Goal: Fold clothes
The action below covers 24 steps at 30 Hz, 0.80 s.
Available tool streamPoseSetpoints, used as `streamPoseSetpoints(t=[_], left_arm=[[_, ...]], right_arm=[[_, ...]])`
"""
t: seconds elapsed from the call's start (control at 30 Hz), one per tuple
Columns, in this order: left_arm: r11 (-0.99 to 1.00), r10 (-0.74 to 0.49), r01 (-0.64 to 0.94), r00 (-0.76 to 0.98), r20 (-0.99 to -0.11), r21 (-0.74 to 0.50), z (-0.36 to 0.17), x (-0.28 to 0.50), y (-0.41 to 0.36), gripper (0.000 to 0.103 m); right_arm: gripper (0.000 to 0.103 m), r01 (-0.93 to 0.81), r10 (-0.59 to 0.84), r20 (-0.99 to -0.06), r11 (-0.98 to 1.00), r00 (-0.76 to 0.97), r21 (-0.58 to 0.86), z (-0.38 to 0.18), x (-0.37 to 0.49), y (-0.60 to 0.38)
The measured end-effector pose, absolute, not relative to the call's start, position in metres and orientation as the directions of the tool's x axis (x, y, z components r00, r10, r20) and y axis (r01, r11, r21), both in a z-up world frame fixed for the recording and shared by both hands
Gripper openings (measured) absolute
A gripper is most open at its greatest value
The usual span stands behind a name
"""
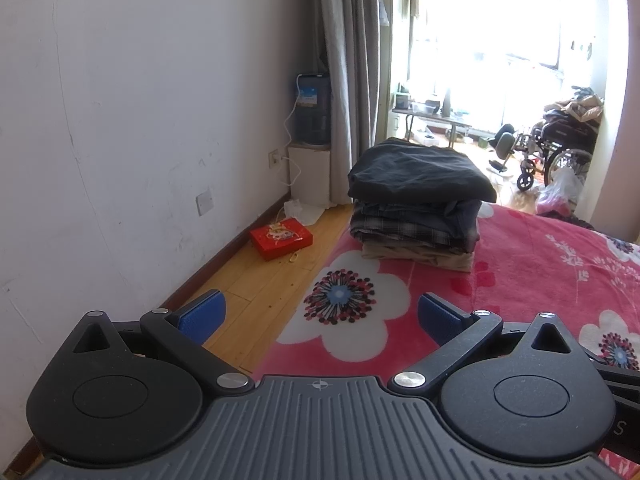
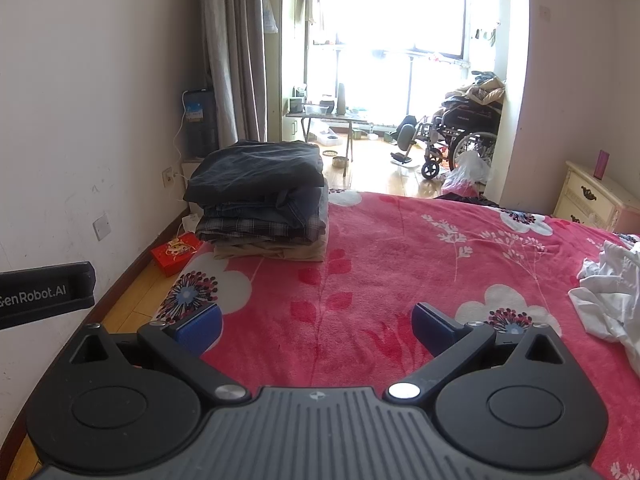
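A stack of folded clothes (image 1: 420, 200) (image 2: 260, 204) sits at the far left corner of the bed, a dark garment on top, plaid and beige ones beneath. A crumpled white garment (image 2: 608, 296) lies unfolded at the bed's right side. My left gripper (image 1: 320, 316) hovers open over the bed's left edge, nothing between its blue pads. My right gripper (image 2: 316, 320) is open too, above the pink floral blanket (image 2: 400, 260), well short of the stack. The left gripper's body (image 2: 44, 292) shows at the left of the right wrist view.
A red box (image 1: 280, 238) lies on the wooden floor beside the wall. A water jug (image 1: 314, 108) stands in the corner by grey curtains. A wheelchair (image 2: 460, 140) and a table are in the bright far room. A cream nightstand (image 2: 592, 196) stands at the right.
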<state>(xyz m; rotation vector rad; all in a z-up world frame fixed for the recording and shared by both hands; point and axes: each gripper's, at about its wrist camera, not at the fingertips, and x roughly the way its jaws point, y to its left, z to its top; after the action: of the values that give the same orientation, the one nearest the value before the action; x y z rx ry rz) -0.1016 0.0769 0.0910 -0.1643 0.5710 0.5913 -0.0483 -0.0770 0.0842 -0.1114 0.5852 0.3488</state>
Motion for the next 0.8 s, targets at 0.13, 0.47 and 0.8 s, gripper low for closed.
streamPoseSetpoints(t=[0.13, 0.47, 0.8], left_arm=[[0.822, 0.482, -0.57, 0.681, -0.551, 0.015, 0.0908, -0.1021, 0.0769, 0.103], [0.821, 0.486, -0.57, 0.682, -0.546, 0.019, 0.0904, -0.1023, 0.077, 0.103], [0.821, 0.485, -0.571, 0.681, -0.549, 0.017, 0.0914, -0.1029, 0.0777, 0.103]], right_arm=[[0.103, -0.354, 0.291, -0.557, 0.935, 0.778, -0.005, 0.0846, -0.0485, -0.0763], [0.103, -0.354, 0.29, -0.557, 0.935, 0.778, -0.008, 0.0846, -0.0485, -0.0757], [0.103, -0.356, 0.291, -0.557, 0.935, 0.777, -0.007, 0.0848, -0.0484, -0.0755]])
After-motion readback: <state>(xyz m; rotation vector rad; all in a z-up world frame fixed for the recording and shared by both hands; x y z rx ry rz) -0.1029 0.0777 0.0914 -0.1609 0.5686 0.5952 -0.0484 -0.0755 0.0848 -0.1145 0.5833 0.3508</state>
